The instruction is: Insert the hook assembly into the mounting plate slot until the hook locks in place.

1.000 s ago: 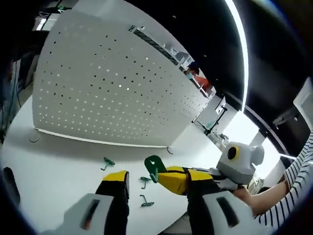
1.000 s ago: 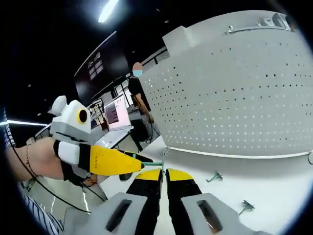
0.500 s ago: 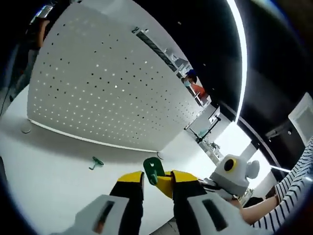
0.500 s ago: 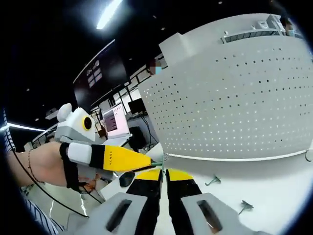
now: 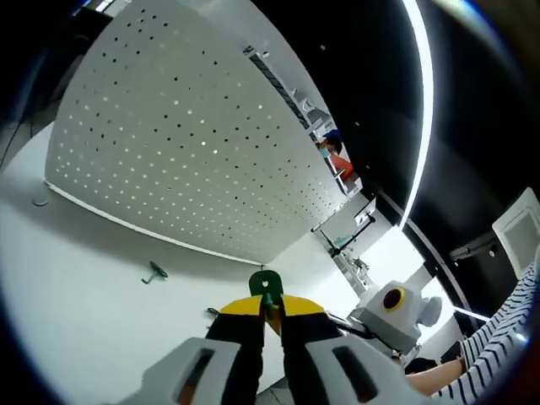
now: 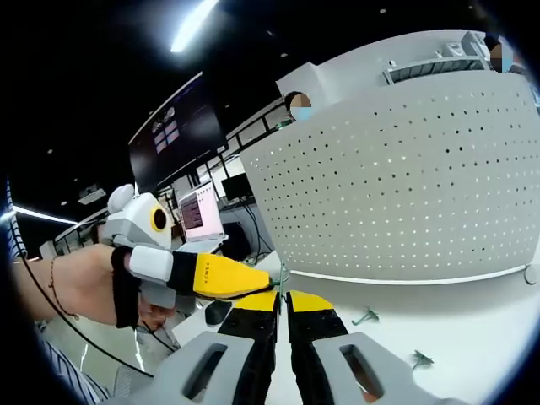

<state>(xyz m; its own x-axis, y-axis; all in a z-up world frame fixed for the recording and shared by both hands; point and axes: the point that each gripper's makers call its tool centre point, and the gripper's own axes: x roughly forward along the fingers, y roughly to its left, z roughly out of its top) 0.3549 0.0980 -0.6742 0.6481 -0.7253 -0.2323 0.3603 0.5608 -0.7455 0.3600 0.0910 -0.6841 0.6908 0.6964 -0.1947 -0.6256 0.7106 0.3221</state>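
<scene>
Jaws of left gripper (image 5: 268,314) clamp small green plastic hook (image 5: 267,285); right gripper (image 6: 281,301) pinched together, contents unclear. Risk: hook twisting loose before white perforated pegboard (image 5: 177,135).

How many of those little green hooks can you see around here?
3: one green hook pinched between the left gripper tips, and two lying loose on the white table and, before the pegboard. More may hide behind the grippers.

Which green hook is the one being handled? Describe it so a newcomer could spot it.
Start at the big white pegboard standing on the table. In front of it, the left gripper pinches a green hook. Unlike the spare hooks on the table, it is held up.
</scene>
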